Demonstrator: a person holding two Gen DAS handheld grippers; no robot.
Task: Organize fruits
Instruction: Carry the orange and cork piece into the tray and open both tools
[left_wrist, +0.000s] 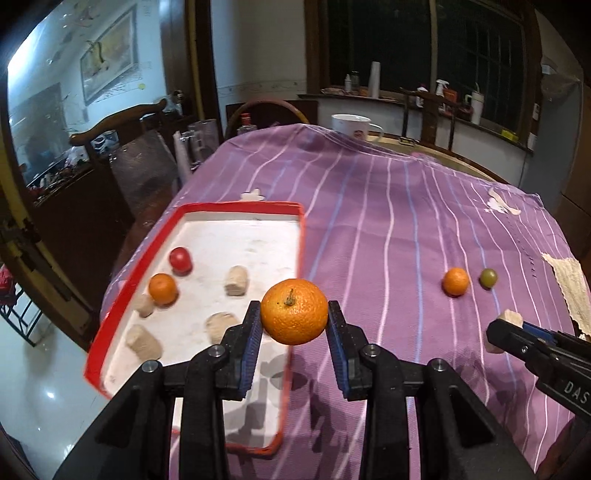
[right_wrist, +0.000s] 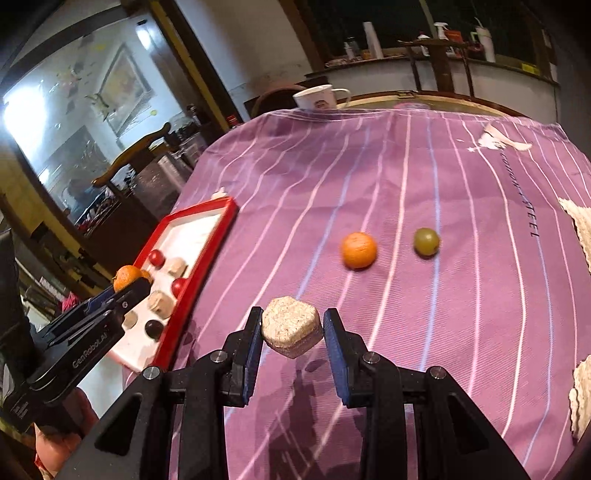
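Note:
My left gripper (left_wrist: 294, 314) is shut on a large orange (left_wrist: 294, 312), held above the right edge of the red-rimmed white tray (left_wrist: 303, 236). Inside the tray lie a small orange (left_wrist: 162, 289), a red fruit (left_wrist: 180, 259) and several beige blocks (left_wrist: 236, 281). My right gripper (right_wrist: 292, 325) is shut on a beige hexagonal block (right_wrist: 290, 326) above the purple striped cloth (right_wrist: 406, 295). On the cloth ahead rest another small orange (right_wrist: 358, 250) and a green grape (right_wrist: 426, 241). The left gripper with its orange (right_wrist: 126, 277) shows at the left of the right wrist view.
A white mug (left_wrist: 351, 125) stands at the table's far edge. Beige woven mats (left_wrist: 570, 288) lie at the cloth's right side. A wooden chair (left_wrist: 122, 125) and cluttered shelves stand left of the table; the floor drops off beyond the tray.

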